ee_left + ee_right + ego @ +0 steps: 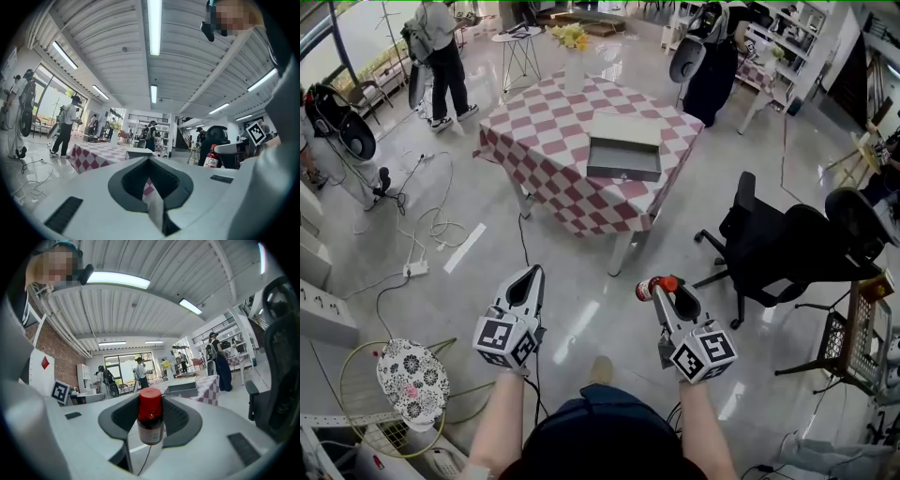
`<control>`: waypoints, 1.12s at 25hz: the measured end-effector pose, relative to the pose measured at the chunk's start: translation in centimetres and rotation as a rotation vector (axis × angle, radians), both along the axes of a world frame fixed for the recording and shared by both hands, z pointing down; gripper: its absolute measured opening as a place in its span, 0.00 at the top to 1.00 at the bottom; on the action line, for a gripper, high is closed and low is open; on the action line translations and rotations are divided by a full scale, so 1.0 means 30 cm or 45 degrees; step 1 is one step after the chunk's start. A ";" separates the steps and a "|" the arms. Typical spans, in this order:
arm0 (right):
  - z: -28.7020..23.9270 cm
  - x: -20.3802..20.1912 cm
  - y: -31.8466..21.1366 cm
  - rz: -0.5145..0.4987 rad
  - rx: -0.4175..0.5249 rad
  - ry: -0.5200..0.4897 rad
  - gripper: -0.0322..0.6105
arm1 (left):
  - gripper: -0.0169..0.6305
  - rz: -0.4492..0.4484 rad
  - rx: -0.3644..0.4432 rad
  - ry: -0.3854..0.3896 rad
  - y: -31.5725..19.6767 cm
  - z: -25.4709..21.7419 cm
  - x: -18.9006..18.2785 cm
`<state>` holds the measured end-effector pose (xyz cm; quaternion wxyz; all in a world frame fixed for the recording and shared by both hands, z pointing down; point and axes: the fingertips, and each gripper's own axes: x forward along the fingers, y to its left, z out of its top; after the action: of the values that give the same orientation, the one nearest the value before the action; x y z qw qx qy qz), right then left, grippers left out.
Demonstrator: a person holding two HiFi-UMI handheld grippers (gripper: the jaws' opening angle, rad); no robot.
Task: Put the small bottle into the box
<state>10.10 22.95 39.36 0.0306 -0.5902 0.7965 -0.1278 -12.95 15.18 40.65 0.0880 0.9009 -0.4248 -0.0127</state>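
My right gripper (666,291) is shut on a small bottle (655,287) with a red cap, held low over the floor in front of me. In the right gripper view the small bottle (151,416) stands upright between the pads. The left gripper (528,279) hangs beside it at the left, shut with nothing in it; its tips meet in the left gripper view (150,161). The grey box (623,157) lies open on the table (546,131) with the red-and-white checked cloth, a few steps ahead of both grippers. That box (181,389) also shows beyond the bottle.
A black office chair (773,246) stands right of the table. A vase of yellow flowers (573,49) is on the table's far side. Cables and a power strip (417,268) lie on the floor at left. A person (442,58) stands at back left. A wire rack (855,337) is at right.
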 end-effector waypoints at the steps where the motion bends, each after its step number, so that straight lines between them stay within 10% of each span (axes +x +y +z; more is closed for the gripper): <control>1: 0.002 0.014 -0.017 -0.002 -0.002 -0.004 0.72 | 0.97 0.000 -0.002 -0.002 -0.015 0.003 0.014; 28: 0.056 0.206 -0.370 -0.087 -0.027 -0.052 0.72 | 0.97 -0.032 -0.028 -0.034 -0.328 0.053 0.227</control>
<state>16.28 11.85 41.04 0.0361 -0.5603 0.8140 -0.1492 -6.15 5.34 42.25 0.0920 0.8946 -0.4372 0.0028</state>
